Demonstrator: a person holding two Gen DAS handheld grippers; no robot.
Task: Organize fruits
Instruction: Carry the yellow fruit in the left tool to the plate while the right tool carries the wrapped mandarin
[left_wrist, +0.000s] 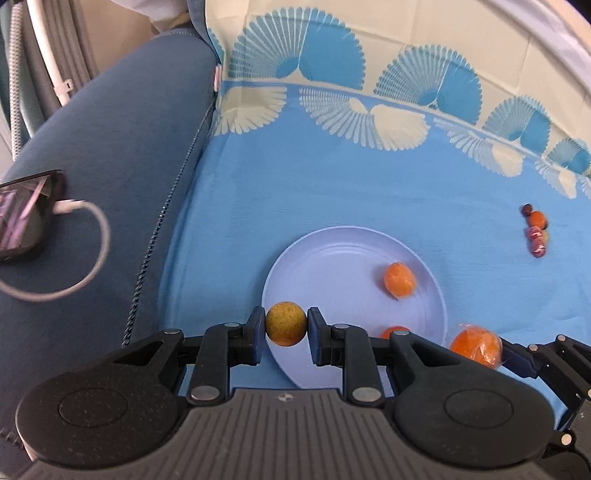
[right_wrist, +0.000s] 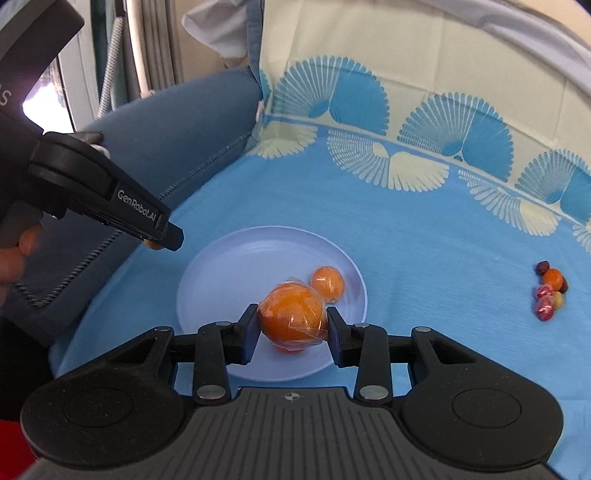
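A pale blue plate (left_wrist: 332, 251) (right_wrist: 229, 266) lies on the blue cloth. My left gripper (left_wrist: 286, 325) is shut on a small yellow round fruit (left_wrist: 286, 324) above the plate's left rim. My right gripper (right_wrist: 291, 321) is shut on a plastic-wrapped orange (right_wrist: 291, 314) above the plate; it also shows in the left wrist view (left_wrist: 476, 343). One wrapped orange (left_wrist: 399, 280) (right_wrist: 327, 284) lies on the plate. Another orange fruit (left_wrist: 395, 331) is partly hidden behind my left finger.
Several small red and orange fruits (left_wrist: 535, 230) (right_wrist: 550, 291) lie together on the cloth at the right. A dark blue sofa arm (left_wrist: 110, 166) runs along the left, with a phone (left_wrist: 26, 218) and white cable on it.
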